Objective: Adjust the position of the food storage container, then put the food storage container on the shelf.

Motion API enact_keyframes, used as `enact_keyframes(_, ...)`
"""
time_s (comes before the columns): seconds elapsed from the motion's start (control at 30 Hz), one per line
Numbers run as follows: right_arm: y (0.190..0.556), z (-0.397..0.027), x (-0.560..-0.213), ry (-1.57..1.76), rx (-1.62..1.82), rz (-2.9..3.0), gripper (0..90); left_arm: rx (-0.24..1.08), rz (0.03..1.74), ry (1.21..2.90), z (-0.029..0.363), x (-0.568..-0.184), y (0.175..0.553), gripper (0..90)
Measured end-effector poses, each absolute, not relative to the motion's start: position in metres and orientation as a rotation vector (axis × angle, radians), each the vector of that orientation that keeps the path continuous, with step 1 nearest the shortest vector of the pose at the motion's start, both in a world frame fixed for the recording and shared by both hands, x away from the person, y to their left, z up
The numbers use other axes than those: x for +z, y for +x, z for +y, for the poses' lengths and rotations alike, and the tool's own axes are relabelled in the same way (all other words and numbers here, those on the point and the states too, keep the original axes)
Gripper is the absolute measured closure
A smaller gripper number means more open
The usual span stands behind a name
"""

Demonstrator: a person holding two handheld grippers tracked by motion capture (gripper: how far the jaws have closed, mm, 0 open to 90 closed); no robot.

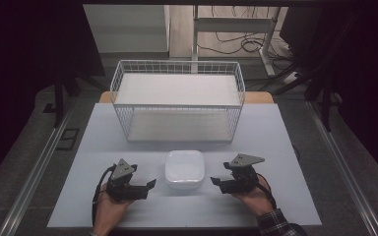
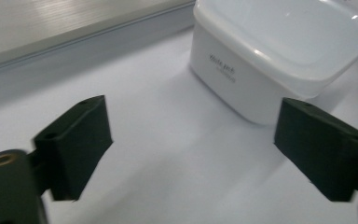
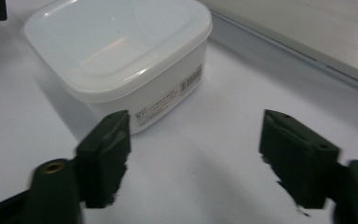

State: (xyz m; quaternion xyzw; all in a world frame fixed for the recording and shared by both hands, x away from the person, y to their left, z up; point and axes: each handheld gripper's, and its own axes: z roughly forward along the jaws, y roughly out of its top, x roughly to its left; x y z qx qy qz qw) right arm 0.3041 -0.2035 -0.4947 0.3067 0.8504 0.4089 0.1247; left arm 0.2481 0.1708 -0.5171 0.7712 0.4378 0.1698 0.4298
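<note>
In the high view, the left gripper (image 1: 147,186) sits at lower left of the frame on the pale table (image 1: 103,128), held by a hand (image 1: 109,209) rising from the bottom edge. Its jaws point right, toward the frame's middle, and stand wide apart with nothing between them. In the left gripper view the same gripper (image 2: 191,149) shows bare table between its black pads, and the box (image 2: 279,51) lies ahead at upper right, clear of both pads.

At lower centre of the high view stands the box (image 1: 184,168), a white, lidded, roughly square container with rounded corners, so it offers no real long axis. It rests on the table just in front of the wire basket (image 1: 177,69), which fills the upper middle of the frame.

The right gripper (image 1: 215,183) sits at lower right, its hand (image 1: 253,196) also coming from the bottom, jaws pointing left at the box. They too are spread wide and hold nothing. In the right gripper view this gripper (image 3: 193,154) has the box (image 3: 121,51) ahead at upper left, near the left pad but apart from it.

The box lies between the two grippers, each about equally near, one to either side wall. A grip from either side, or both at once, looks likeliest next.
</note>
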Motion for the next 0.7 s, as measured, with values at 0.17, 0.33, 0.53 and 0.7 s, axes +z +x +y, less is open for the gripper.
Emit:
enact_keyframes(0.17,0.305,-0.201,-0.496,0.894,1.218,2.473,9.0,0.462,1.050,1.945,0.165,-0.520,0.250,6.7)
enact_keyframes(0.33,0.304,-0.197,-0.498,0.879,1.220,2.500,5.3,0.430,1.025,1.947,0.164,-0.520,0.252,6.5)
enact_keyframes(0.53,0.304,-0.193,-0.494,0.878,1.220,2.501,3.7,0.386,1.051,1.928,0.162,-0.510,0.253,5.2)
enact_keyframes(0.7,0.305,-0.188,-0.492,0.891,1.213,2.515,0.7,0.374,1.000,1.989,0.152,-0.504,0.255,1.7)
